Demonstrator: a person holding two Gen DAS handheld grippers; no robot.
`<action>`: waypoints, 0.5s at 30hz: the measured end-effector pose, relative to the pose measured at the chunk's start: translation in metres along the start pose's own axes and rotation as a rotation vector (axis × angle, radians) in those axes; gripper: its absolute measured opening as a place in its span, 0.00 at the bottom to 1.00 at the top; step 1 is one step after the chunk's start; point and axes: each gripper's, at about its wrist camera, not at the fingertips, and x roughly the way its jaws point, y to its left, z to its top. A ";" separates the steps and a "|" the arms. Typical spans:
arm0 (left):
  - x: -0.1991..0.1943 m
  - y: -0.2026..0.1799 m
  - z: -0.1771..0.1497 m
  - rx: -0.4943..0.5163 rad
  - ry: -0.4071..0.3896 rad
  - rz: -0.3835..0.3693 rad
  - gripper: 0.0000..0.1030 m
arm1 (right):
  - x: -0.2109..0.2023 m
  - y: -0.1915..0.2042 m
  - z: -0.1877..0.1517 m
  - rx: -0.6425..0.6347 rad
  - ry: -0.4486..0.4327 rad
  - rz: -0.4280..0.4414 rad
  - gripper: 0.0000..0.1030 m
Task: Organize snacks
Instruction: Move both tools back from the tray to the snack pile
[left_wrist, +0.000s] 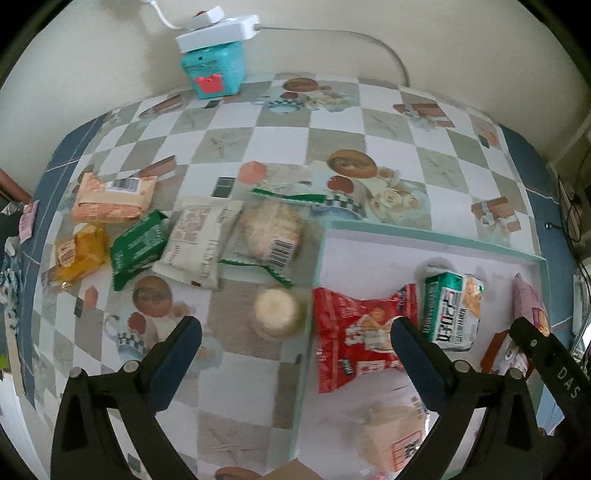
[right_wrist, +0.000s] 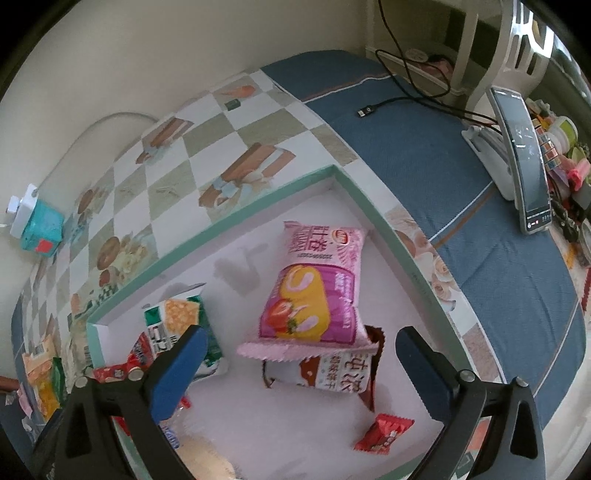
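Snacks are seen in two groups: some inside a shallow white tray (left_wrist: 424, 236) with a mint-green rim, others loose on the checked surface (left_wrist: 332, 125) to its left. In the tray lie a red packet (left_wrist: 354, 343), a green-and-white packet (left_wrist: 452, 310) just beside it, a pink packet (right_wrist: 317, 291) resting partly on a brown-and-white packet (right_wrist: 332, 373), and a small red candy (right_wrist: 384, 432) near the front. A pale wrapped bun (left_wrist: 391, 439) is seen at the tray's near edge. Outside the tray, a round clear-wrapped cake (left_wrist: 277, 312) sits just beside the rim; farther left are laid a clear packet of biscuits (left_wrist: 269, 236), a white packet (left_wrist: 195, 247), a green packet (left_wrist: 138, 247), a yellow packet (left_wrist: 79, 254) and an orange packet (left_wrist: 110, 199). The left gripper (left_wrist: 295, 347) is held above the tray's left rim, jaws wide and empty. The right gripper (right_wrist: 299, 354) is held over the tray, jaws likewise wide and empty. A teal box (left_wrist: 216, 70) stands by the wall, and a phone (right_wrist: 524, 158) is propped on the blue cloth to the right.
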 end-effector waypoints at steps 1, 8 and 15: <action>-0.002 0.007 0.001 -0.010 -0.001 0.005 0.99 | -0.003 0.004 -0.001 -0.005 -0.002 -0.001 1.00; -0.011 0.054 0.006 -0.075 0.001 0.046 0.99 | -0.020 0.032 -0.013 -0.046 -0.012 0.004 1.00; -0.014 0.109 0.005 -0.154 0.011 0.101 0.99 | -0.036 0.069 -0.032 -0.104 -0.022 0.023 1.00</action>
